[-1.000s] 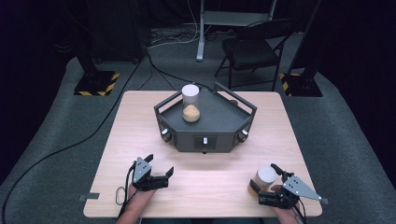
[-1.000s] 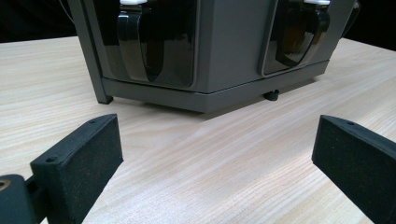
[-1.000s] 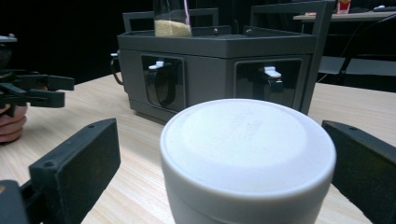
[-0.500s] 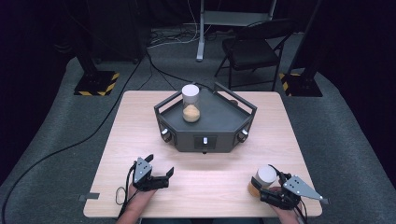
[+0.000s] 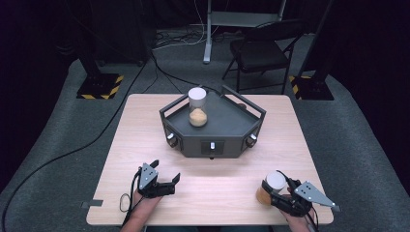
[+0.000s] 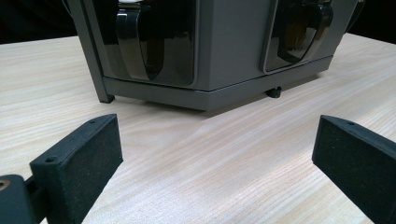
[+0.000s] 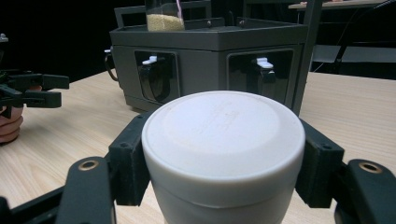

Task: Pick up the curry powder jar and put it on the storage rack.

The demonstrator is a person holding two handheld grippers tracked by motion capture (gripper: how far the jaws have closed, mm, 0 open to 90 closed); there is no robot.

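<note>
High view: the dark grey stand sits at the middle of the table, toward the far edge; bare tabletop lies on both sides of the stand and in a broad strip between it and the near edge. One clear jar with a white lid and tan contents stands upright on the stand's left part. The second jar, white-lidded, stands near the table's front right corner, well apart from the stand and close to the near edge; the right gripper has just been closing and its jaws now pinch this jar. The left gripper rests in front of the stand's left half, near the front edge, jaws spread with nothing between them. Count: two jars, two grippers, one stand.

Left gripper view: both pads stand wide apart over bare wood; the stand lies ahead, open table between; two windows in its front faces.

Right gripper view: the white lid sits between the jaws, pads pressed on both sides; the stand lies beyond, the other jar on top of it; the left gripper shows at the left edge.
</note>
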